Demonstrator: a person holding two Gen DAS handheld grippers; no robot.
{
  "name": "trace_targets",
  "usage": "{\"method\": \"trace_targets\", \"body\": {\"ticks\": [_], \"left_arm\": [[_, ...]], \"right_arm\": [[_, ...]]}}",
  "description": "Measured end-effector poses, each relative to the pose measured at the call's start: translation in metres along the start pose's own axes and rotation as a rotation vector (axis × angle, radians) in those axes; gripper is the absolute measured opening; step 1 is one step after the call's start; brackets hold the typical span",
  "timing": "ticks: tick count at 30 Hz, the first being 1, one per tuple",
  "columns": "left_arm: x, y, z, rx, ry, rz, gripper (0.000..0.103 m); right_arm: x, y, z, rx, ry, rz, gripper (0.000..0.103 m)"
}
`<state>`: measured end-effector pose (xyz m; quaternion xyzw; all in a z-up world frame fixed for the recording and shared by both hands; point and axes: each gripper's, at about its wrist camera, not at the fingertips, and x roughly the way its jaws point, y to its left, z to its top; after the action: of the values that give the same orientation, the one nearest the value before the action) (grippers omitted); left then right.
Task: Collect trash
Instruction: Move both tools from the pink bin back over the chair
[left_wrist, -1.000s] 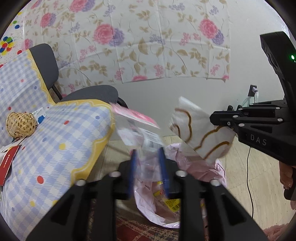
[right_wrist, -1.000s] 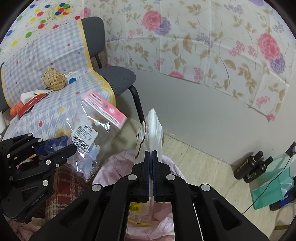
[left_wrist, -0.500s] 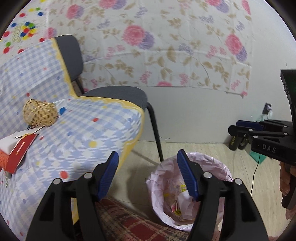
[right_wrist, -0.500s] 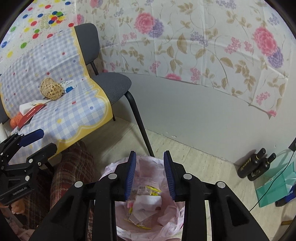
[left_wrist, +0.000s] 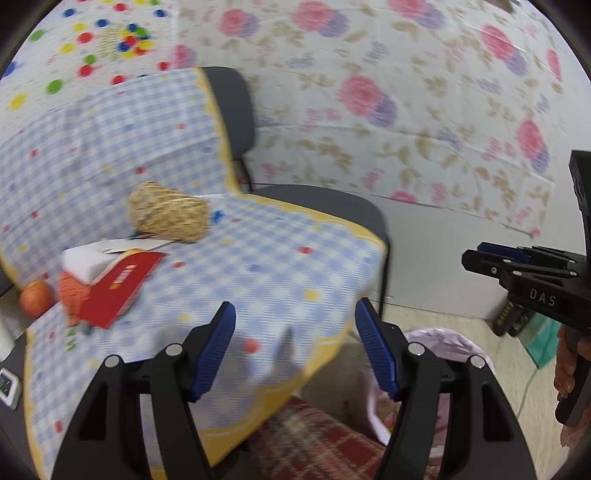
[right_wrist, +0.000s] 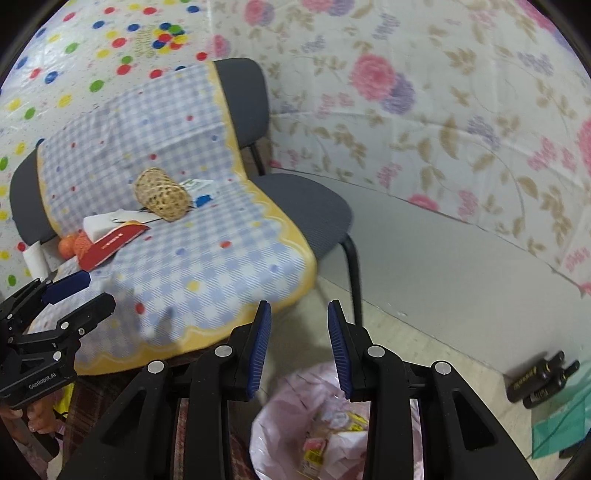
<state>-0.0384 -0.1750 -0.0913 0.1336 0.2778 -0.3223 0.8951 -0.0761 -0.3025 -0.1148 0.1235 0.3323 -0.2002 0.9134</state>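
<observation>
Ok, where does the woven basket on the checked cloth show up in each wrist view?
Left wrist: woven basket, left of centre, blurred, above the red booklet.
Right wrist: woven basket, upper left, sharper.
Shared landmark: the red booklet, lower left of the basket in both.

Both grippers, left (left_wrist: 295, 350) and right (right_wrist: 297, 347), are black plastic with ribbed blue pads, silver screws, and white lettering.
</observation>
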Motion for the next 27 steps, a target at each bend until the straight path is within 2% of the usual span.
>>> {"method": "trace_targets", "body": {"ticks": [7,13,16,20,27], "left_arm": [[-0.007,0.061,0.001,-0.096,-0.004,0.127,0.068],[-0.008,0.120,-0.006,-0.184,0.014,0.254,0.068],[-0.005,0.145,-0.010,-0.215,0.037,0.290,0.076],[0.006,0.172,-0.014,-0.249,0.069,0.322,0.077],[0.036,0.200,-0.011,-0.314,0.114,0.321,0.077]], "right_arm": [[0.024,0.041,0.023,-0.065,-0.003,0.080,0.036],[0.046,0.078,0.036,-0.132,-0.005,0.136,0.050],[0.057,0.095,0.042,-0.157,-0.001,0.161,0.052],[0.069,0.113,0.051,-0.179,-0.004,0.199,0.054],[0.084,0.133,0.062,-0.215,-0.004,0.224,0.054]]}}
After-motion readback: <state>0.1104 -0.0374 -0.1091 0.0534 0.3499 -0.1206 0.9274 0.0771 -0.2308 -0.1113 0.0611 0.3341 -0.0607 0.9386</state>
